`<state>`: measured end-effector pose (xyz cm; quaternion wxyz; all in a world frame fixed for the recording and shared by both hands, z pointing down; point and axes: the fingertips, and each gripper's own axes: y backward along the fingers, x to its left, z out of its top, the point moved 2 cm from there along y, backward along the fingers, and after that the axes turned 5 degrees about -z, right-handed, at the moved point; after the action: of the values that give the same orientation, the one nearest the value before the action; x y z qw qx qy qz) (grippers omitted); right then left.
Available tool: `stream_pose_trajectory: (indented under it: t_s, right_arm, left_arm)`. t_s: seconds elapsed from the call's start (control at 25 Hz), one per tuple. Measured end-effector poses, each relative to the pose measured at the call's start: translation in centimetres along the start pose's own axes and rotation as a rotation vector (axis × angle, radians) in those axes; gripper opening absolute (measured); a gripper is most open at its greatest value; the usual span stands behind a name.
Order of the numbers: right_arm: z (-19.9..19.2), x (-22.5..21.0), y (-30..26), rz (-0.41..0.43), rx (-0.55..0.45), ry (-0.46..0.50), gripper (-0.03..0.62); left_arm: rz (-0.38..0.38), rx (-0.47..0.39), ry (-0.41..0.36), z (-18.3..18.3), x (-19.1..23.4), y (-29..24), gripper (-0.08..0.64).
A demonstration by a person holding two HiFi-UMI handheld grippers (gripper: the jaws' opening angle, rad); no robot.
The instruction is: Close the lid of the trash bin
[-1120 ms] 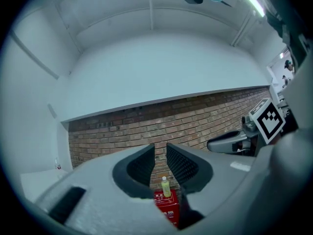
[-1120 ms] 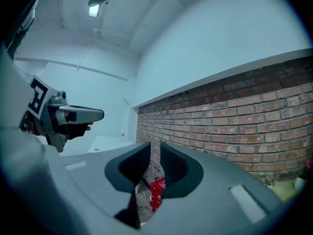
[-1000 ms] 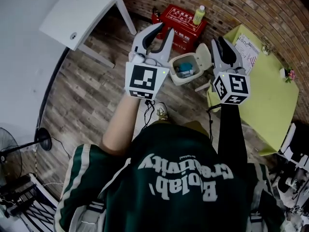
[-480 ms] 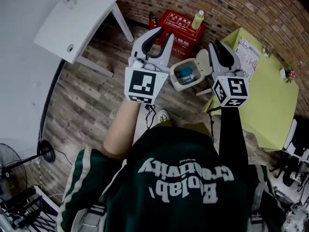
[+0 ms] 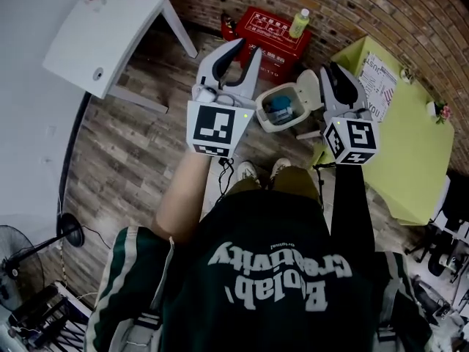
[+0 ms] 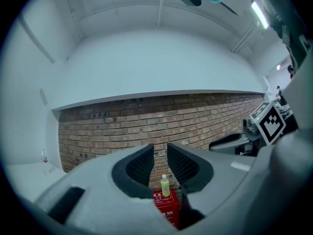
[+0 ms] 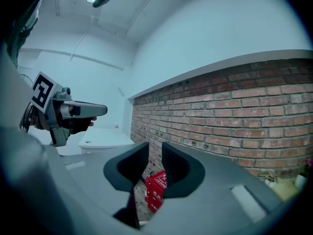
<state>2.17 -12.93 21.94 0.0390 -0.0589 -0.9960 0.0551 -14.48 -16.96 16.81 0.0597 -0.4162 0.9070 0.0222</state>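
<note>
A small white trash bin (image 5: 272, 119) stands on the wooden floor with its lid (image 5: 312, 89) tipped up and open to the right; blue rubbish shows inside. My left gripper (image 5: 247, 47) hovers just left of the bin. Its jaws have just been opening, and they stand open with nothing between them. My right gripper (image 5: 331, 70) hangs beside the raised lid, apart from it, also open and empty. The left gripper (image 6: 160, 156) in its own view looks level at the brick wall, and so does the right gripper (image 7: 155, 156) in its view; neither shows the bin.
A red box (image 5: 267, 28) with a yellow-green bottle (image 5: 299, 22) on it stands against the brick wall behind the bin. A white table (image 5: 102, 35) is at the far left, a green table (image 5: 403, 145) with papers at the right. A fan (image 5: 15, 248) stands at the lower left.
Both grippers have sunk a little and edged towards the bin. The left jaws have spread slightly. The lid still stands open. Both of the person's shoes now show.
</note>
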Motion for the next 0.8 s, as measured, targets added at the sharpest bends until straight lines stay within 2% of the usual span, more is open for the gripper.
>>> stream_pose_trajectory:
  t_s: [0.36,0.8]
  right_arm:
    - [-2.5,-3.1,-3.0,0.002,0.065,0.023,0.112]
    - [-7.6,-9.4,-7.5,-0.011,0.136,-0.038,0.120]
  left_arm:
    - [0.012,-0.005,0.008,-0.2,0.3,-3.4,0.086]
    - [0.015,0.047,0.025,-3.1,-0.5,-10.3,0.089]
